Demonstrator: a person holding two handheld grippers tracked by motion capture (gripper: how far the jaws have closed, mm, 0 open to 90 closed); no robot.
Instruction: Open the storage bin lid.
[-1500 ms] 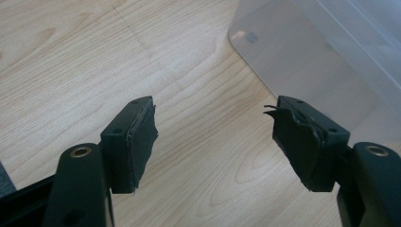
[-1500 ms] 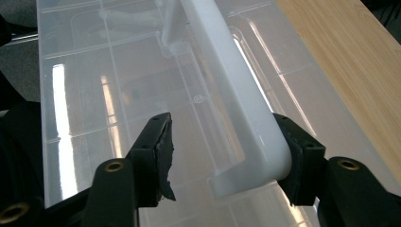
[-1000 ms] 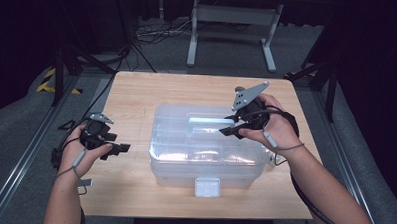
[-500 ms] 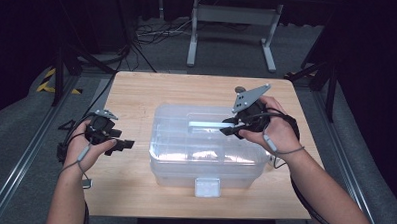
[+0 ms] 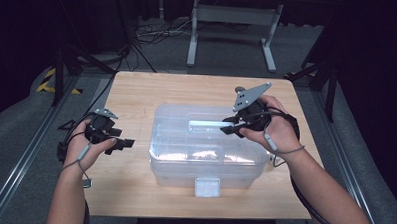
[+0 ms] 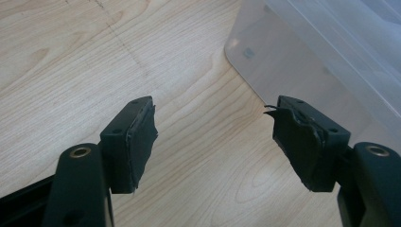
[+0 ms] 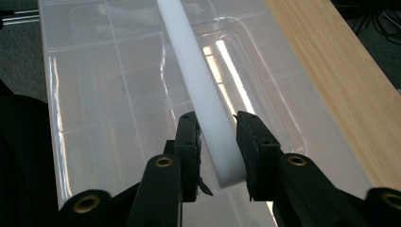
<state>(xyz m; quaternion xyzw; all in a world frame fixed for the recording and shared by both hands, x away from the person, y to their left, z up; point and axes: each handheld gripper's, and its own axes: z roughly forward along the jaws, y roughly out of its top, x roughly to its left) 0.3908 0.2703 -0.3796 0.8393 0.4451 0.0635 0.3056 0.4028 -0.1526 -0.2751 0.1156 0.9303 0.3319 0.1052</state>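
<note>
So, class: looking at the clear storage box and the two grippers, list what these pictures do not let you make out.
- Contents of the clear plastic storage box: high view, blurred by the cloudy lid and glare.
- Far end of the white handle: right gripper view, cut off by the top edge.
- Handle's near end, where the right gripper is shut on it: its pads cover the sides.
- Front latch: high view, too small to tell whether fastened.
- Left gripper, open over the table: box mostly cropped.

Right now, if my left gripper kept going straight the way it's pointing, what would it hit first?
Probably the clear plastic box. The left gripper, jaws open, points across bare wooden table toward the box's near corner; depth is hard to judge, so it might graze the tabletop first.
</note>
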